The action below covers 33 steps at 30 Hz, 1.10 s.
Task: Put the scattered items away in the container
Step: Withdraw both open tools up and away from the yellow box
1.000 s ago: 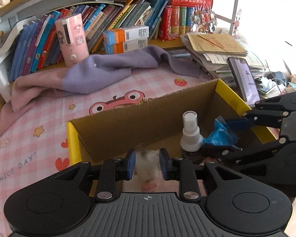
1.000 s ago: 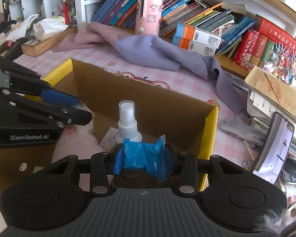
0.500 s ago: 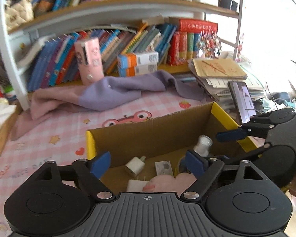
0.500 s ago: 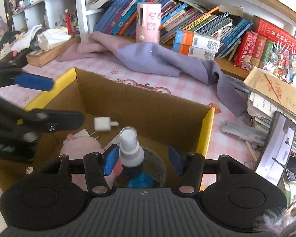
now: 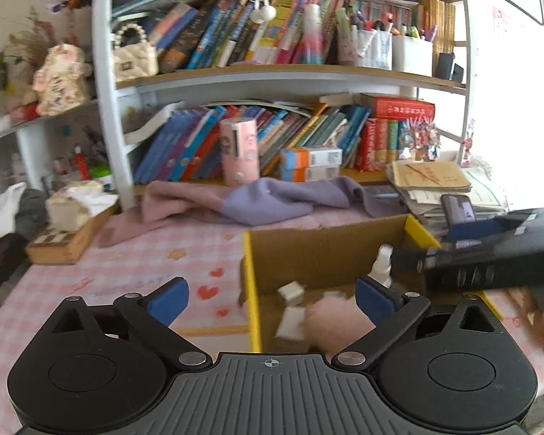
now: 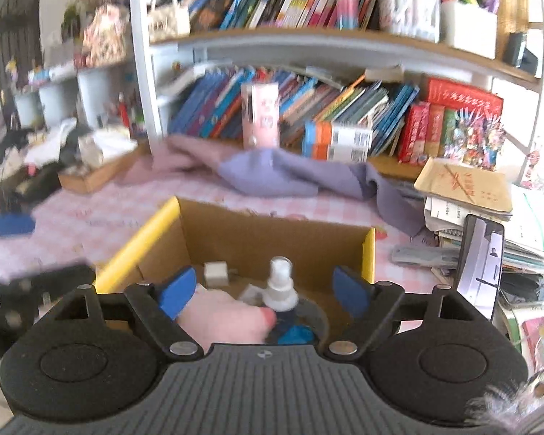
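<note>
Cardboard box (image 6: 275,239), yellow-edged flaps, sitting open on the pink checked tablecloth (image 5: 134,275); in the right wrist view it is lying at 12 o'clock of the gripper.

Contents of the box:
- Pink plush toy (image 6: 225,317), lying on the floor of the box at 9 o'clock of the spray bottle and touching it.
- White spray bottle (image 6: 281,286), standing upright near the middle.
- Blue crumpled wrapper (image 6: 295,335), lying at 6 o'clock of the bottle, just beside its base.
- White charger plug (image 6: 215,272), resting at 10 o'clock of the bottle, near the back wall.

Left gripper (image 5: 270,299): jaws opening, spread wide, nothing between them; the box's yellow left edge is showing below the gap.

Right gripper (image 6: 264,291): jaws opening, spread, pinching nothing; the bottle and the toy are lying in the box below and beyond the pads.

Surroundings: purple cloth (image 6: 283,175) lying at 12 o'clock beyond the box; smartphone (image 6: 480,257) propped at 3 o'clock of it.
</note>
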{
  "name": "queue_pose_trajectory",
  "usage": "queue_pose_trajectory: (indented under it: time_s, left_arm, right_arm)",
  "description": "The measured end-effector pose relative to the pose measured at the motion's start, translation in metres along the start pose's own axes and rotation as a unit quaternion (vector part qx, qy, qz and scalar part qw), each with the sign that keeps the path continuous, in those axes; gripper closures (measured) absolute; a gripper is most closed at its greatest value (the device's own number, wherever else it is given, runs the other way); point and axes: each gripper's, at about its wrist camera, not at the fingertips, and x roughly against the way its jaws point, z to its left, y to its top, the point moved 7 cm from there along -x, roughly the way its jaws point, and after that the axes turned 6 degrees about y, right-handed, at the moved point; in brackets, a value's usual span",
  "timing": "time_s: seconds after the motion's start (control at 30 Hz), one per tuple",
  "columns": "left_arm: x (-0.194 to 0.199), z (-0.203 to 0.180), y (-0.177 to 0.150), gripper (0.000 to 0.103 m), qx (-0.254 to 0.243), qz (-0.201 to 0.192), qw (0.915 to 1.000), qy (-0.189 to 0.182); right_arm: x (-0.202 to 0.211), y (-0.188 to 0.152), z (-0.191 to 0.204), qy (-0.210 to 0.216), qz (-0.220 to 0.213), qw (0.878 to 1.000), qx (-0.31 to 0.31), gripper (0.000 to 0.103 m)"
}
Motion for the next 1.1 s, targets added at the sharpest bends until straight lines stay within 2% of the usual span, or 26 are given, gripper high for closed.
queue_pose_trajectory:
  time_s: [0.1, 0.2, 0.33, 0.53, 0.7, 0.93, 1.1]
  left_arm:
    - [0.014, 0.01, -0.011, 0.002, 0.02, 0.006, 0.9997, 0.009]
    - [0.024, 0.018, -0.022, 0.001, 0.044, 0.009, 0.9989, 0.011]
    - [0.038, 0.026, -0.034, 0.001, 0.04, 0.007, 0.9992, 0.007]
    - [0.061, 0.039, -0.047, 0.001, 0.041, -0.001, 0.9992, -0.001]
    - [0.079, 0.042, -0.064, 0.001, 0.023, 0.0, 0.9997, -0.008]
    - [0.107, 0.063, -0.092, 0.001, 0.002, -0.009, 0.9996, 0.026]
    - [0.128, 0.077, -0.106, 0.001, 0.006, -0.008, 0.9994, 0.032]
  right_arm:
    - [0.018, -0.001, 0.012, -0.012, -0.026, 0.999, -0.015, 0.014]
    - [0.032, -0.009, 0.019, -0.041, -0.047, 0.998, -0.016, 0.007]
    - [0.041, -0.028, 0.024, -0.084, -0.045, 0.995, -0.026, 0.005]
    - [0.049, -0.053, 0.049, -0.084, -0.026, 0.995, -0.039, 0.003]
    - [0.066, -0.064, 0.07, -0.096, -0.032, 0.994, -0.034, 0.002]
    - [0.096, -0.086, 0.092, -0.121, -0.048, 0.99, -0.047, 0.0]
    - [0.111, -0.104, 0.108, -0.129, -0.043, 0.989, -0.054, 0.0]
